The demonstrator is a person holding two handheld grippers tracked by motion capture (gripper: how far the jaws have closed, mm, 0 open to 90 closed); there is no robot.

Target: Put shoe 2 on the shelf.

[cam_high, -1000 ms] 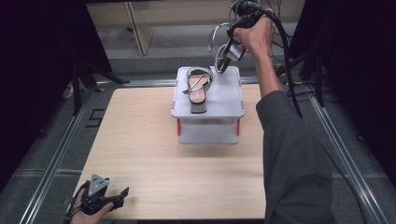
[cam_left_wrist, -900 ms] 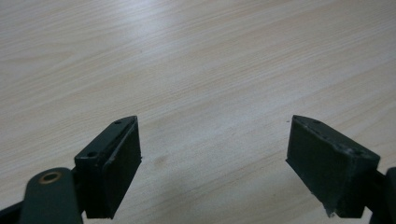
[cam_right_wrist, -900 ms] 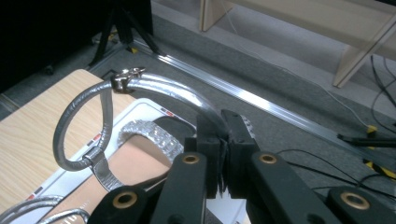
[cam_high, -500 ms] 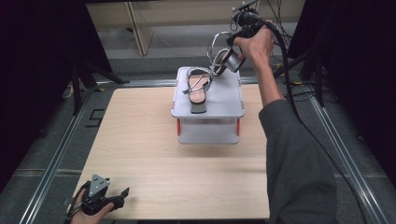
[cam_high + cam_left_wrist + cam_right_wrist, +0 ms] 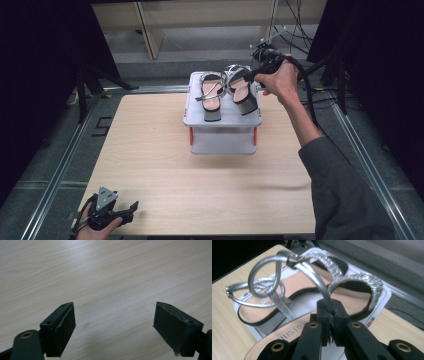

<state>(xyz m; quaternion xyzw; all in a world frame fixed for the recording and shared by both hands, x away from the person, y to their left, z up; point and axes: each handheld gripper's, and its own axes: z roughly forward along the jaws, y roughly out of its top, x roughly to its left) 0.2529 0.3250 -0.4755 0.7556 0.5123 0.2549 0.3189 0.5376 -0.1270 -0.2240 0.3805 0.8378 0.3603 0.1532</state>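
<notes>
Right gripper [image 5: 331, 326] clamped on a silver strap of the held sandal [image 5: 243, 92] — strap end pinched out of sight between the pads. Just beyond, second sandal [image 5: 211, 95] flat on the grey box [image 5: 222, 137]; heels clear from above only. Left gripper [image 5: 127, 210] well apart, jaws spread over bare table [image 5: 112, 270].

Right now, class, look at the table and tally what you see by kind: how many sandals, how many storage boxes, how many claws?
Sandals: 2, the sandal already on the lid and the sandal held by its strap.
Storage boxes: 1, the grey lidded box under them.
Claws: 2, the right claw shut on the strap, the left claw open.
Total: 5
</notes>
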